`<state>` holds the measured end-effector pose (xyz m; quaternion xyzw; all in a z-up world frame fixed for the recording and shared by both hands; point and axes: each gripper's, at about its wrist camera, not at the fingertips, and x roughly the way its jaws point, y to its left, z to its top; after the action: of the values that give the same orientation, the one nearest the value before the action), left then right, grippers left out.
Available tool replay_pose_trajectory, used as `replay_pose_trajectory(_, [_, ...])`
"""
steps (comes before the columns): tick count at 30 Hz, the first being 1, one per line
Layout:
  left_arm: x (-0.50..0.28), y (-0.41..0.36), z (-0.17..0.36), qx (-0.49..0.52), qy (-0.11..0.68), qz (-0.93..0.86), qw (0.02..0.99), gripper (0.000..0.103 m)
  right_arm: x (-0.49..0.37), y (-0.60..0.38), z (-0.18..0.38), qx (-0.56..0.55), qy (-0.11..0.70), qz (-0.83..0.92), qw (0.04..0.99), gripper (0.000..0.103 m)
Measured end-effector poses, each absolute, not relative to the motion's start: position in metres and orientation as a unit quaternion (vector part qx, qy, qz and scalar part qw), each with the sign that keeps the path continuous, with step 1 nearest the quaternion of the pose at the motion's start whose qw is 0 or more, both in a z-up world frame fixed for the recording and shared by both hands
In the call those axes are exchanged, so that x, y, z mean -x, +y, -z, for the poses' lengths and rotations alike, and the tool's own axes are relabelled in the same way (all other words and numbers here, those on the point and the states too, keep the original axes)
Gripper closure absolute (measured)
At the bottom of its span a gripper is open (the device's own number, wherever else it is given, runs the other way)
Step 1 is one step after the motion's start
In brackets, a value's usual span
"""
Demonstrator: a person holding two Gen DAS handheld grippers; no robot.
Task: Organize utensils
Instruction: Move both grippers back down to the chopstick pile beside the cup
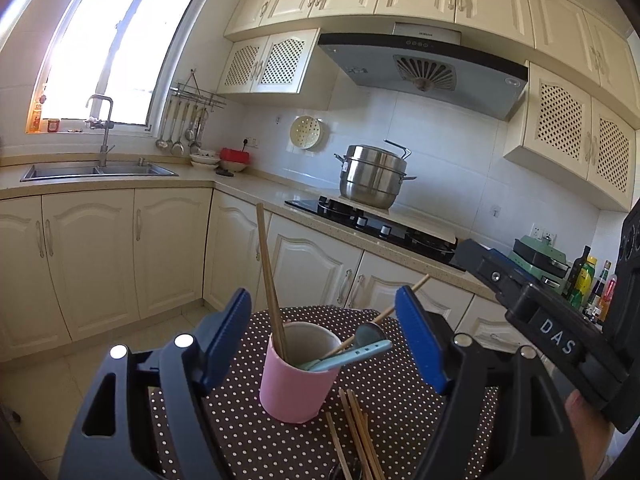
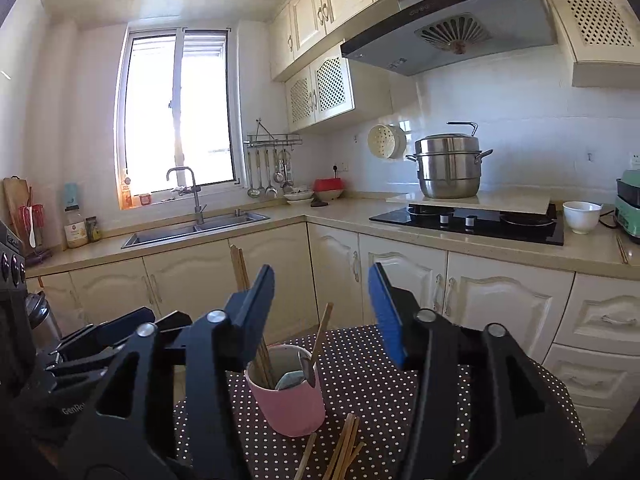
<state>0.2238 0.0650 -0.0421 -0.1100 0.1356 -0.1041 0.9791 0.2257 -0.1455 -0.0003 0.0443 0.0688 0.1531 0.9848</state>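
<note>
Blue-padded and wide apart, the fingers of the left gripper [image 1: 324, 340] hold nothing, and the pink cup [image 1: 294, 384] sits framed between them, straight ahead and a little below. The right gripper [image 2: 322, 312] matches it: jaws spread wide, empty, hovering over the same cup [image 2: 288, 396] from the other side. Both tools are close; neither touches anything.

Just nearer than the cup, toward the table's near edge, lies the loose bundle of chopsticks [image 1: 356, 432]. Their long axis runs roughly away from the grippers, tips fanning toward the cup's foot. From the right wrist view the same sticks [image 2: 340, 448] sit just below and between that gripper's fingers, so I judge the right hand slightly better lined up for the next pick, dropping down and closing across the sticks rather than along them.

Counting now. One cup, upright on the dotted tablecloth [image 1: 400, 392]. Inside it: upright chopsticks [image 1: 270, 280] leaning left, two by the right wrist view; one slanted stick [image 1: 384, 314] leaning right; and one pale blue spoon [image 1: 352, 354], with what may be a second, darker spoon head behind. Loose on the cloth: about four or five sticks, overlapping, so the exact count is unclear.
</note>
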Motion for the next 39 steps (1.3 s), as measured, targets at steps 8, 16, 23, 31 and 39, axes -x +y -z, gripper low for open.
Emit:
replay_pose_trajectory(8, [-0.218, 0.056, 0.051, 0.110, 0.207, 0.122, 0.965, 0.030, -0.210, -0.162, 0.001, -0.060, 0.081, -0.149, 0.984, 0.051])
replay_pose_trajectory(16, [-0.238, 0.029, 0.100, 0.091, 0.347, 0.133, 0.924, 0.030, -0.209, -0.182, 0.039, -0.057, 0.147, -0.139, 0.978, 0.049])
replay_pose_trajectory(23, [-0.262, 0.008, 0.144, 0.090, 0.436, 0.141, 0.884, 0.047, -0.220, -0.195, 0.089, -0.055, 0.229, -0.137, 0.962, 0.049])
replay_pose_trajectory(31, [-0.294, -0.007, 0.179, 0.094, 0.485, 0.125, 0.860, 0.061, -0.236, -0.197, 0.124, -0.051, 0.301, -0.142, 0.942, 0.049])
replay_pose_trajectory(39, [-0.322, -0.017, 0.200, 0.095, 0.510, 0.120, 0.846, 0.089, -0.256, -0.193, 0.148, -0.051, 0.366, -0.148, 0.917, 0.049])
